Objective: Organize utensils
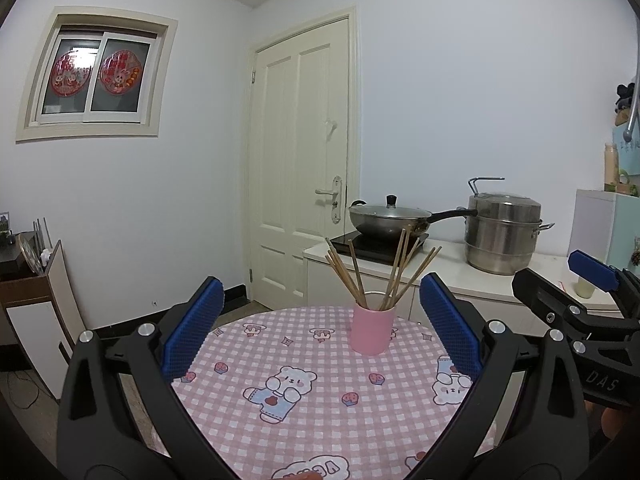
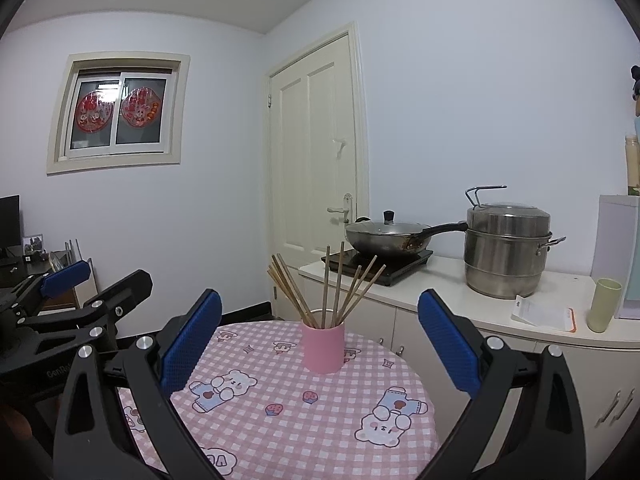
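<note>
- Pink-checked cloth with cartoon bears covers the round table [image 1: 320, 420] in my left wrist view; my left tongs [image 1: 320, 332] hang above it with both blue pads spread wide, gripping nothing.
- A pink cup [image 1: 372, 330] stands upright near the table's far edge, between the pads as seen, with wooden chopsticks [image 1: 356, 276] fanning out of it.
- My right tongs [image 1: 592, 276] show at the right edge; whether they are spread or clenched I cannot tell here.
- Behind, a lidded wok [image 1: 390, 220] and a steel steamer pot [image 1: 504, 232] sit on the white counter [image 1: 448, 276].
- From my right wrist view, the same table [image 2: 320, 420] lies below my right tongs [image 2: 320, 332], pads spread wide and empty.
- The pink cup [image 2: 323, 348] with its chopsticks [image 2: 332, 284] stands ahead, well apart from both pads.
- My left tongs [image 2: 66, 274] hover at the left edge.
</note>
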The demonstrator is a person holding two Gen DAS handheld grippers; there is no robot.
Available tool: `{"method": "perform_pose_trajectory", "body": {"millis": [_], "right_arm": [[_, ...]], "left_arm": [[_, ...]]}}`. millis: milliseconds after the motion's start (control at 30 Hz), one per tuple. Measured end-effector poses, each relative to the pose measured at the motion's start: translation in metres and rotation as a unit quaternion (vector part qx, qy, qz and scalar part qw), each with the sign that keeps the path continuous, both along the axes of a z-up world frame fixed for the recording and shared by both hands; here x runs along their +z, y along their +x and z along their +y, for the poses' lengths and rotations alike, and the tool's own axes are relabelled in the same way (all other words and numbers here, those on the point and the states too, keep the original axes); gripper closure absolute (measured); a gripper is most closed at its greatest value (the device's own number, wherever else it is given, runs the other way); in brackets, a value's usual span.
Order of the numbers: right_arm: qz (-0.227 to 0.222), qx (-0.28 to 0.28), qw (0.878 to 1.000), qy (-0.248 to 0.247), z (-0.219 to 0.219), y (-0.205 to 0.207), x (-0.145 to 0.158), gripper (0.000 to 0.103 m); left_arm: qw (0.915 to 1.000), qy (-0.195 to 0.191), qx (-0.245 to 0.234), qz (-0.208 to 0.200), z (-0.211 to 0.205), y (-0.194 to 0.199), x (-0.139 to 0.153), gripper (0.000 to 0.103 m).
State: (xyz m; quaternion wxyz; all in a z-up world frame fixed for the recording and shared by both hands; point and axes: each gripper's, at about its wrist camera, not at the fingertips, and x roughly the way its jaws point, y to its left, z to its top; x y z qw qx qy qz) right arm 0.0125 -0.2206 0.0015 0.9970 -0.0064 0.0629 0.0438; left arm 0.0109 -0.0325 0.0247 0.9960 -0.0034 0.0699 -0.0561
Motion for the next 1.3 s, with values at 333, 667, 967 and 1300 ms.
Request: {"method": "perform_pose_trajectory", "body": {"millis": [333, 667, 967, 1300], "right_arm": [[0.001, -0.002, 1.000, 0.000, 0.002, 0.006, -0.003, 0.008], [0.008, -0.002, 1.000, 0.000, 0.002, 0.015, -0.005, 0.008], [0.006, -0.002, 1.000, 0.001, 0.003, 0.016, -0.005, 0.008], [0.008, 0.000, 1.000, 0.002, 0.004, 0.018, -0.005, 0.008]], "left_arm": [[1.0000, 0.006, 0.005, -0.003, 0.000, 0.007, -0.004, 0.006], [0.9999, 0.010, 0.009, 0.000, -0.002, 0.014, -0.006, 0.006], [0.9999, 0.012, 0.010, 0.000, -0.004, 0.017, -0.007, 0.006], [0.9999, 0.012, 0.011, 0.002, -0.005, 0.020, -0.009, 0.006]]}}
